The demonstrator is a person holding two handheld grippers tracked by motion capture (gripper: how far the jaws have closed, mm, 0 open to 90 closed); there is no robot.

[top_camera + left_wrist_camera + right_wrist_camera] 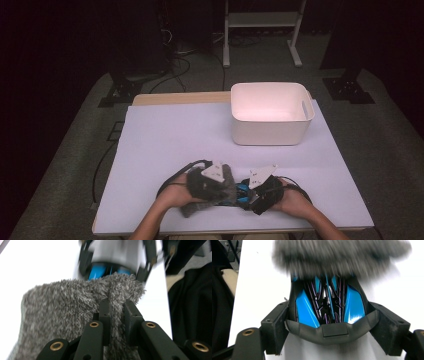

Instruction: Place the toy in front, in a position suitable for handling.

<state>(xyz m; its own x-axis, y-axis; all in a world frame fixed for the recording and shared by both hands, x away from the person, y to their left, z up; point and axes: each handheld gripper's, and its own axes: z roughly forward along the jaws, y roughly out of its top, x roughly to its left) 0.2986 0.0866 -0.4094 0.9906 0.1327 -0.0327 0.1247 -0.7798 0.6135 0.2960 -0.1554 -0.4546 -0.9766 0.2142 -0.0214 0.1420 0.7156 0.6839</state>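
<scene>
A grey fuzzy cloth (62, 305) is pinched in a fold by my left gripper (115, 306), whose jaws are shut on it. In the high view this cloth (194, 206) hangs around the left gripper (226, 192) near the table's front edge. My right gripper (329, 325) stands wide with both pads pressed on the sides of a glossy blue-and-black plastic object (352, 307). The cloth (337, 257) covers that object's far end. In the high view the object (242, 189) sits between the two hands, with the right gripper (247, 196) on it.
A white plastic bin (270, 132) with handle slots stands empty at the back right of the white table (175, 135). A white metal stand (260, 20) and cables lie on the floor beyond the table.
</scene>
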